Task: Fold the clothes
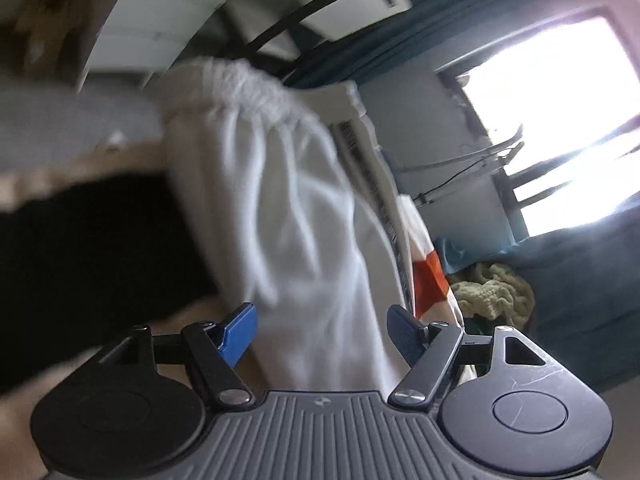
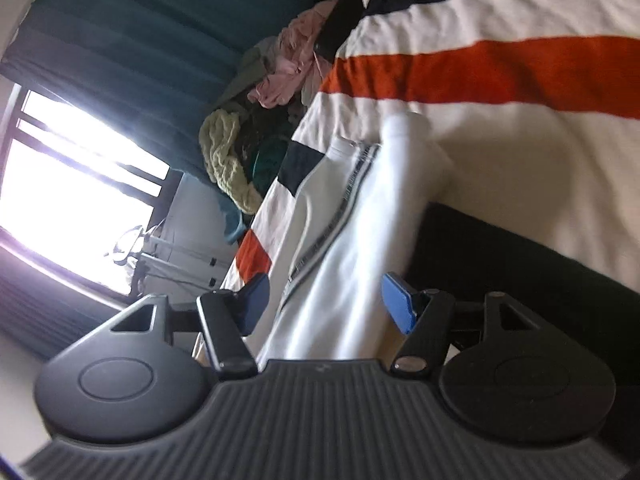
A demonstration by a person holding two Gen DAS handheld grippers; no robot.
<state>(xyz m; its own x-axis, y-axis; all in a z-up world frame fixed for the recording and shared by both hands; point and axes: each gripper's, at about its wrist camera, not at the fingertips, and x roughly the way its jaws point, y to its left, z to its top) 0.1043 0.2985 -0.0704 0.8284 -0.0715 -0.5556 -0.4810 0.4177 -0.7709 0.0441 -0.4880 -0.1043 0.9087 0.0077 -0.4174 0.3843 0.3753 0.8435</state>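
A white garment (image 1: 288, 208) with a gathered elastic waistband lies in front of my left gripper (image 1: 322, 332). That gripper is open, its blue pads (image 1: 240, 332) wide apart, and the cloth runs through the gap between them. In the right wrist view the same white garment (image 2: 360, 240) shows a black-and-white side stripe and lies on the striped bedspread (image 2: 500, 68). My right gripper (image 2: 326, 304) is open too, with the cloth passing between its fingers (image 2: 396, 304). Both views are blurred.
The bedspread has cream, orange and dark bands, with a black band (image 2: 500, 256) beside the garment. A pile of loose clothes (image 2: 256, 120) sits at the far end of the bed, by teal curtains (image 2: 140, 28) and a bright window (image 2: 80, 184).
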